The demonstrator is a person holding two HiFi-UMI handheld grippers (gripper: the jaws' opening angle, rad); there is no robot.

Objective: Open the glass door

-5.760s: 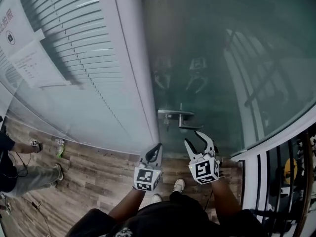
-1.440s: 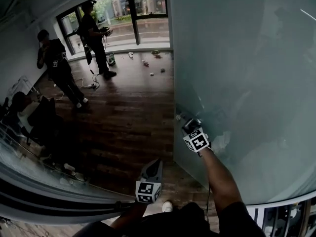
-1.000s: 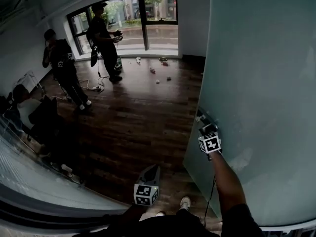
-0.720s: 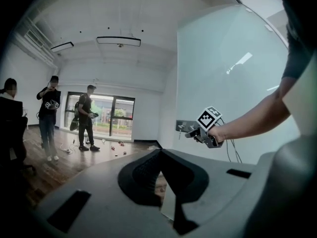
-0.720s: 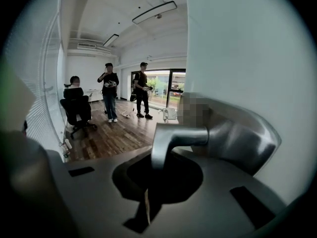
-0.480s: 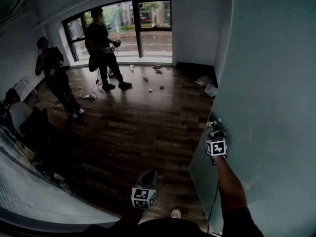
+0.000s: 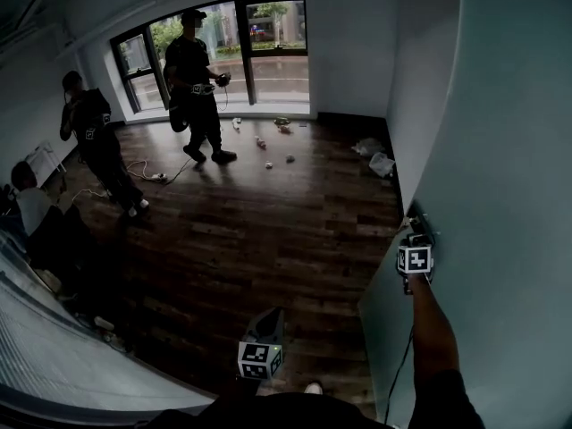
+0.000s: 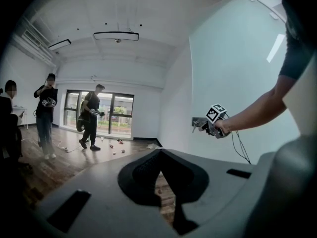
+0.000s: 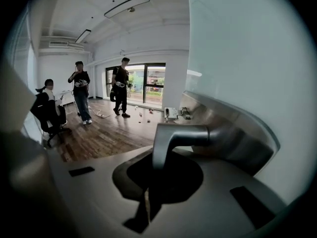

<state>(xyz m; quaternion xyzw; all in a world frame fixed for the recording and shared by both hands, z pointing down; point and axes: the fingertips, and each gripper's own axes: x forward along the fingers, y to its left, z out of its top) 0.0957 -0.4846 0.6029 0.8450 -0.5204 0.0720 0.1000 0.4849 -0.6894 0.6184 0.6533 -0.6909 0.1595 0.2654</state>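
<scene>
Door handle clamped between right gripper jaws; glass door open.

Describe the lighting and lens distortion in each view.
Head view: dim room, backlit window silhouettes the people, fisheye bends straight edges. Left gripper view: black round vignette, light streak on the glass door. Right gripper view: same vignette, door handle looms large, glossy.

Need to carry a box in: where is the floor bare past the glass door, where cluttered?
Bare: wood floor between the glass door and the seated person. Crowded: near the window, two standing people, a cable, scattered litter; bags by the white wall.
</scene>
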